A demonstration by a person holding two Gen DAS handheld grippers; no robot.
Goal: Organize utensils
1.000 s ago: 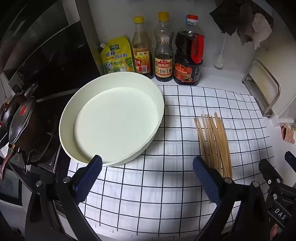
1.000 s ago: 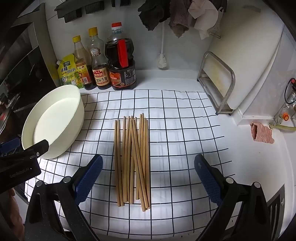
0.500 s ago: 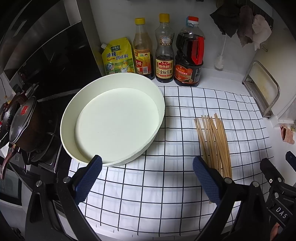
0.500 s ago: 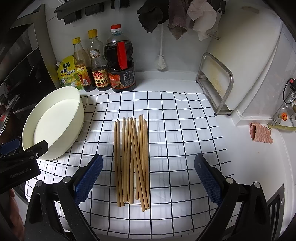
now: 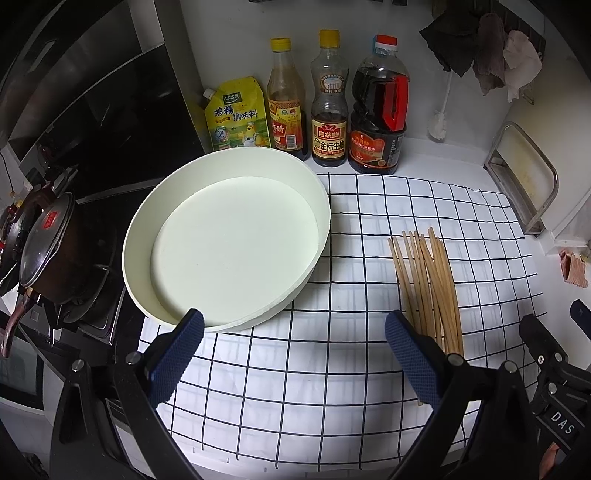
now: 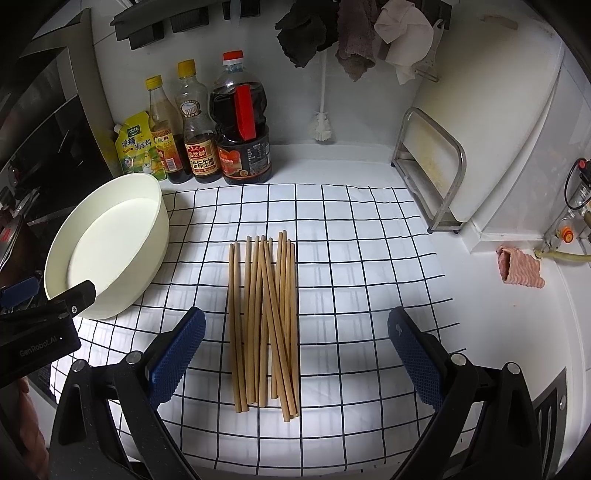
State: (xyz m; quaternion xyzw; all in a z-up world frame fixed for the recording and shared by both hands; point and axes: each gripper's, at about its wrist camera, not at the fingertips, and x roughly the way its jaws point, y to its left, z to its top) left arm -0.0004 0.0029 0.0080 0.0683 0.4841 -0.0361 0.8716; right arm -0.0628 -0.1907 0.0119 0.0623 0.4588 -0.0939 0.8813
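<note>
Chopsticks [image 6: 264, 321], a loose bundle of wooden ones, lying flat on the black-and-white checked cloth [image 6: 351, 236] near the worktop's middle, tips toward the back wall, a few crossing over the others. Seen from the right wrist view directly between and beyond the right tongs [image 6: 295, 350], spread wide open with blue textured pads [image 6: 177, 350], gripping nothing and clear of the sticks. Seen from the left wrist view to the right of centre [image 5: 428, 284], partly behind the right pad of the left tongs [image 5: 293, 354], likewise wide open and empty, hovering over the cloth's front part.

Toward the cloth's left edge, a round cream basin [image 5: 225, 243], empty, its near rim just beyond the left pad in the left wrist view; well apart from the chopsticks. Along the worktop's back edge, standing upright against the wall: a yellow seasoning pouch [image 5: 236, 114], two yellow-capped bottles [image 5: 286, 99] and a large red-capped dark sauce bottle [image 5: 380, 110]. At the worktop's right edge, a metal rack [image 6: 432, 170] with a white cutting board [image 6: 495, 122] leaning in it; a pink rag [image 6: 519, 267] further right near the front. Past the worktop's left edge, a dark lidded pot [image 5: 48, 247] on the stove. Cloths hanging on the wall above [image 6: 351, 33]
</note>
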